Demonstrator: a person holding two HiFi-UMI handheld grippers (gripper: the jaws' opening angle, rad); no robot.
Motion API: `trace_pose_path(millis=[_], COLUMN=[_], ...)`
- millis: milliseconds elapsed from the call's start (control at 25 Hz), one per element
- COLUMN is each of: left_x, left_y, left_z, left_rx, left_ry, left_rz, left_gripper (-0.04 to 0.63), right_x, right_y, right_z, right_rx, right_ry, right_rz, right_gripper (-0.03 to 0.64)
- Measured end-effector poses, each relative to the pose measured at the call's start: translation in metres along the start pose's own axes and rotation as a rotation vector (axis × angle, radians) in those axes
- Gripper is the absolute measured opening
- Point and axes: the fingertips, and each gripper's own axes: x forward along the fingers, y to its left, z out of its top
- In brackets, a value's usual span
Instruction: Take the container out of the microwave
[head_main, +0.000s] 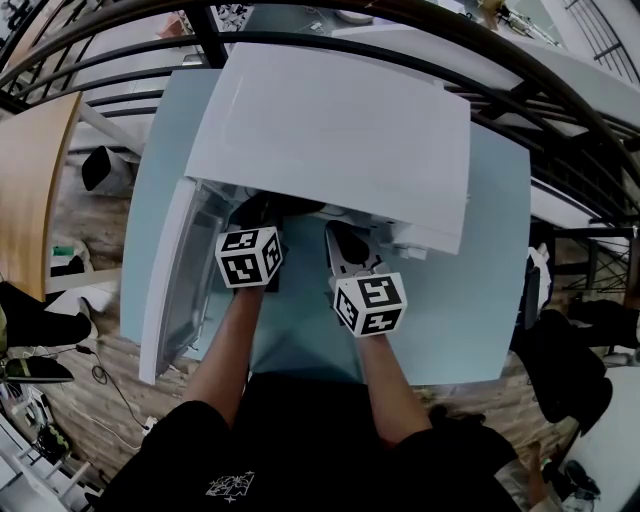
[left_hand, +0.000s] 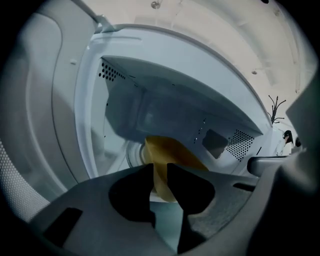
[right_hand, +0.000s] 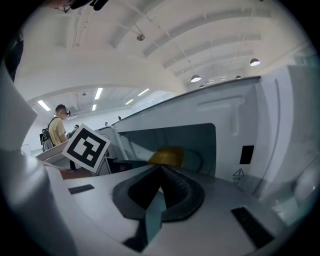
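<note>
Inside the open microwave (head_main: 340, 130), at 12 o'clock from the person, the yellow container (left_hand: 172, 150) sits deep in the cavity on what looks like the turntable. The door (head_main: 175, 280) is swung wide toward 9 o'clock, so that step is done. The left gripper (left_hand: 160, 172) reaches into the cavity. Its jaws stand a narrow gap apart and the container's yellow wall fills that gap, so I judge it clamped on the rim at the container's 6 o'clock side. What remains is lifting it clear, drawing it out through the opening and setting it down. The right gripper (right_hand: 160, 169) hangs outside the opening toward 4 o'clock, over the pale blue table (head_main: 490, 260), its jaws pressed together on nothing. No view looks into the container, so whether it holds anything cannot be told.
</note>
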Motion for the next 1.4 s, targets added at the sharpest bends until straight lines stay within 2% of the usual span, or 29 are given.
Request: trace_pose_path(millis=[480,960,1400], left_x=[0.018,0.021,0.020], left_y=[0.008,0.010,0.012], left_z=[0.001,0.002,0.001], left_rx=[-0.034,-0.057,-0.073], left_ry=[0.020,0.028,0.026], left_rz=[0.046,0.059,0.083], left_gripper=[0.069,0.067,0.028], right_x=[-0.004,-0.004,-0.005], right_y=[-0.006,-0.004,-0.003], right_z=[-0.003,-0.002,0.000], right_rx=[0.015,0.013,0.009], right_ry=[-0.006,-0.003,-0.004], right_rz=[-0.015,-0.017,-0.019], right_gripper=[0.006,0.006,0.006])
